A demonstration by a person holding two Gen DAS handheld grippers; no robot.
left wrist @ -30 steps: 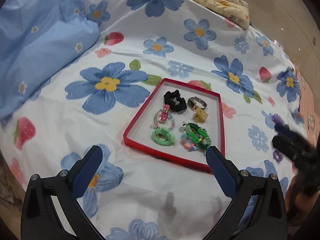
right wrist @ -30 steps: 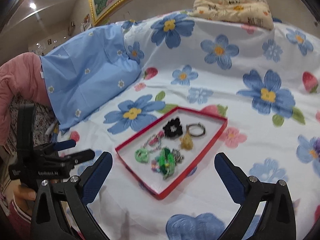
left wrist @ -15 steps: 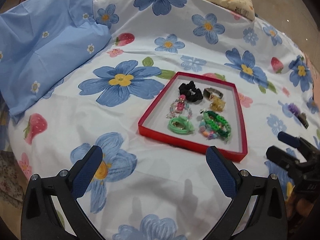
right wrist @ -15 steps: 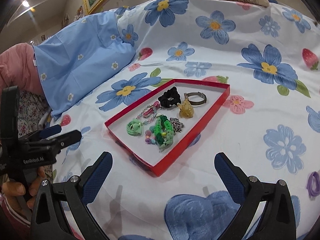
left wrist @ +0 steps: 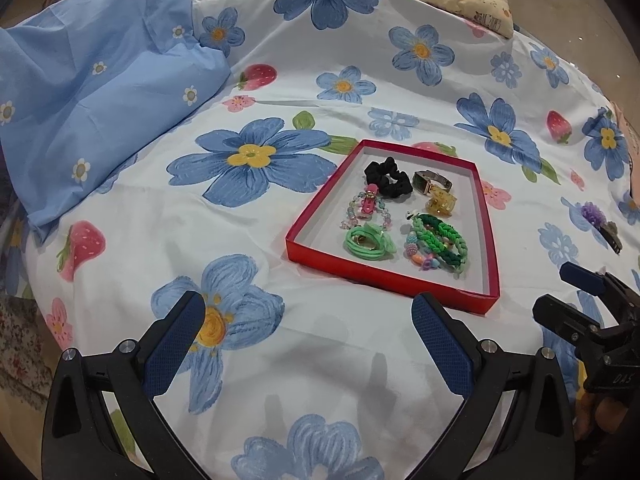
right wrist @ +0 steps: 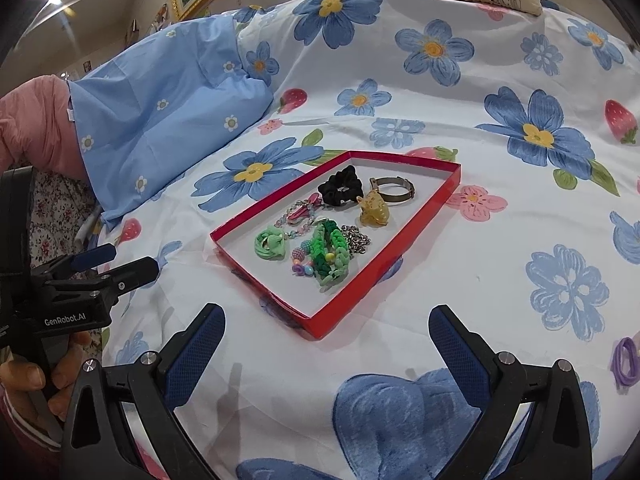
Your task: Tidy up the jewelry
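The red tray [left wrist: 390,282] of jewelry is seen on the flowered bedsheet [left wrist: 280,80] at 12 o'clock from the wide, empty left gripper [left wrist: 308,328] and right gripper [right wrist: 326,338], while a purple hair tie [right wrist: 625,361] at 3 o'clock is partly cut off.

Red tray [left wrist: 390,278] of jewelry on a flowered bedsheet [left wrist: 280,92], both grippers empty.

The left gripper [left wrist: 308,328] hangs with its jaws wide apart above the sheet, just short of the tray's near rim. Inside the tray lie a black scrunchie [left wrist: 387,178], a watch [left wrist: 432,182], a yellow hair claw [left wrist: 441,203], a pink clip [left wrist: 369,202] on a bead bracelet, a green hair tie [left wrist: 369,242] and braided green bracelets [left wrist: 440,244]. The right gripper [left wrist: 568,294] shows at the right edge, its jaws apart. A purple hair piece [left wrist: 595,214] lies on the sheet right of the tray. A blue pillow [left wrist: 92,92] sits far left.
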